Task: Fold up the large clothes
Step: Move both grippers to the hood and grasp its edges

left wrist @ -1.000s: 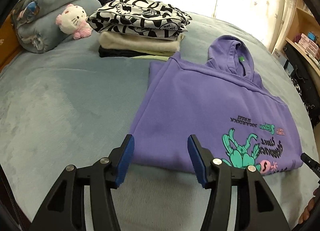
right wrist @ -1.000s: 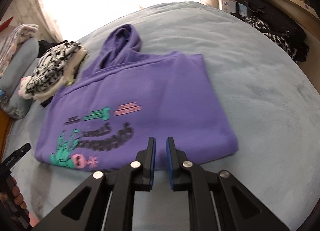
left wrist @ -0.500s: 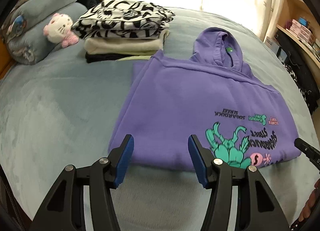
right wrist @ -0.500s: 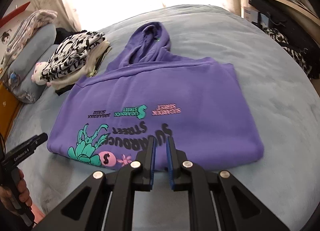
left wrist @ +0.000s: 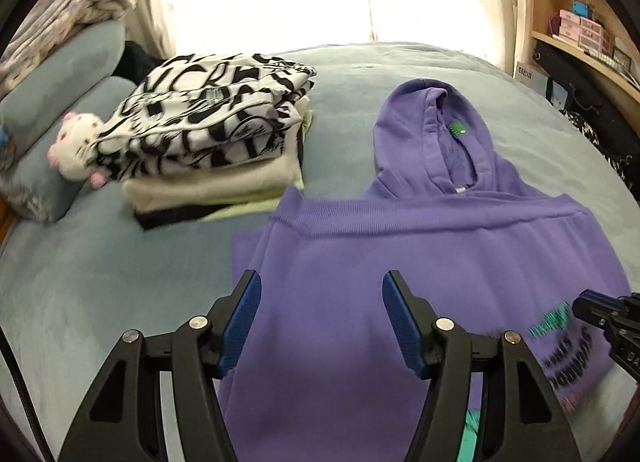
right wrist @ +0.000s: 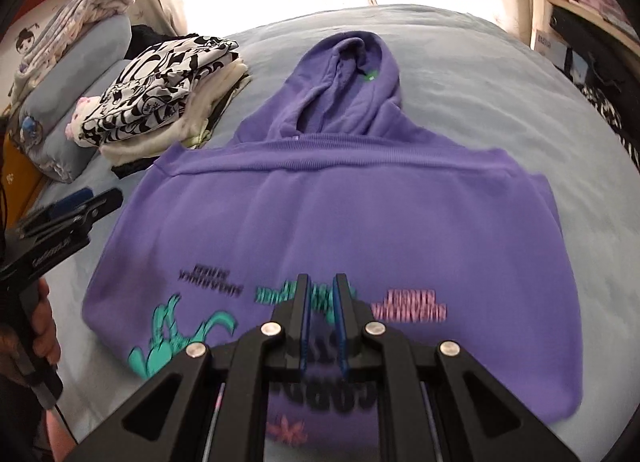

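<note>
A: Purple fleece hoodie with a teal-and-pink print [right wrist: 332, 229] lies partly folded on the grey-blue bed [right wrist: 500, 101], hood away from me. Soft, thick, floppy; I judge it will sag unless lifted at two points.

B: Fingers?

A: Left gripper [left wrist: 322, 322] opening, nothing between its fingers. Right gripper [right wrist: 320, 322] nearly closed, empty, over the print. I'd pinch the doubled near edge, corners apart.

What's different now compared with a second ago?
Both grippers have moved in over the purple hoodie, up from its near hem. The left gripper has its jaws opening wider, nothing between them; the right gripper stays nearly shut and empty. Hoodie and folded clothes stack lie unchanged.
</note>
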A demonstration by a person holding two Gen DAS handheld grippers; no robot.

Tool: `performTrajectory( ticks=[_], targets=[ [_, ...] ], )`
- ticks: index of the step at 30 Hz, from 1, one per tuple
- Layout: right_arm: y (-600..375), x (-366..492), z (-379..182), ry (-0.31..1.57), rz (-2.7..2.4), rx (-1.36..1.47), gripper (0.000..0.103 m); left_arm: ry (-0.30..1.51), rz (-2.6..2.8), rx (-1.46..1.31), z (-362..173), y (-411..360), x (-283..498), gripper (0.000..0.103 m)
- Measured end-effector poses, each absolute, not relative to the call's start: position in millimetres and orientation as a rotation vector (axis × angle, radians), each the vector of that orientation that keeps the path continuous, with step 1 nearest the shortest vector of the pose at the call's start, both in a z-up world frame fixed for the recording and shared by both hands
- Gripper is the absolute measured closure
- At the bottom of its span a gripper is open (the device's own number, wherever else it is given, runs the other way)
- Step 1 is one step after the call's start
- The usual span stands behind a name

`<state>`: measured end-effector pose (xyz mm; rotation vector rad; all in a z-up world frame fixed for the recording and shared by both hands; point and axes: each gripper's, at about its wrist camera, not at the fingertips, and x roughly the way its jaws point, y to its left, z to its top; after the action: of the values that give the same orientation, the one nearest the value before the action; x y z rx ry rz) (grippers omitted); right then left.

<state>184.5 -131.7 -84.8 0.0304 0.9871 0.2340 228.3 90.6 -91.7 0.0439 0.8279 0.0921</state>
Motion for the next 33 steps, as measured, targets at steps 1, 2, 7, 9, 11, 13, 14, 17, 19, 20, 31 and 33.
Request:
performTrajectory(
  ticks=[1, 2, 7, 9, 11, 13, 14, 17, 19, 20, 31, 33],
  targets=[
    [-131.3, 190.7, -84.5, 0.983, 0.235, 0.029, 0.092, 0.833, 0.092, 0.044, -94.7, 92.9, 237.9, 0.041],
    [-131.3, 196.1, -84.1, 0.981, 0.235, 0.027, 0.092, 0.854, 0.103, 0.042, -98.9, 95.8, 250.5, 0.041],
    [-138.8, 233.8, -72.6, 0.962, 0.227, 0.037, 0.092, 0.908, 0.097, -0.007, -104.1, 109.0, 295.3, 0.041],
    [-144.1, 249.1, -64.5, 0.950, 0.220, 0.039, 0.092, 0.913, 0.092, 0.000, -101.3, 107.6, 307.4, 0.041],
    [-148.0, 263.2, -55.6, 0.940, 0.215, 0.033, 0.092, 0.920, 0.085, 0.023, -97.4, 104.9, 321.7, 0.041],
    [-152.6, 278.8, -46.5, 0.937, 0.213, 0.033, 0.092, 0.923, 0.068, 0.045, -91.1, 100.4, 335.3, 0.041],
    [-155.6, 287.0, -41.7, 0.939, 0.211, 0.037, 0.092, 0.921, 0.065, 0.060, -87.8, 97.7, 341.1, 0.041],
    [-165.0, 306.7, -28.3, 0.938, 0.199, 0.053, 0.092, 0.899, 0.059, 0.111, -75.1, 86.7, 355.8, 0.041],
    [-169.6, 318.1, -20.6, 0.935, 0.188, 0.055, 0.092, 0.891, 0.056, 0.137, -68.6, 81.3, 364.1, 0.041],
    [-171.0, 321.8, -18.1, 0.934, 0.187, 0.054, 0.091, 0.892, 0.051, 0.145, -65.9, 78.3, 369.7, 0.041],
    [-189.4, 376.4, -21.5, 0.901, 0.131, 0.101, 0.051, 0.935, -0.001, 0.163, -65.4, 54.9, 425.9, 0.041],
    [-188.8, 394.9, -30.0, 0.910, 0.126, 0.111, 0.051, 0.972, -0.020, 0.150, -73.5, 51.9, 441.1, 0.041]
  ],
)
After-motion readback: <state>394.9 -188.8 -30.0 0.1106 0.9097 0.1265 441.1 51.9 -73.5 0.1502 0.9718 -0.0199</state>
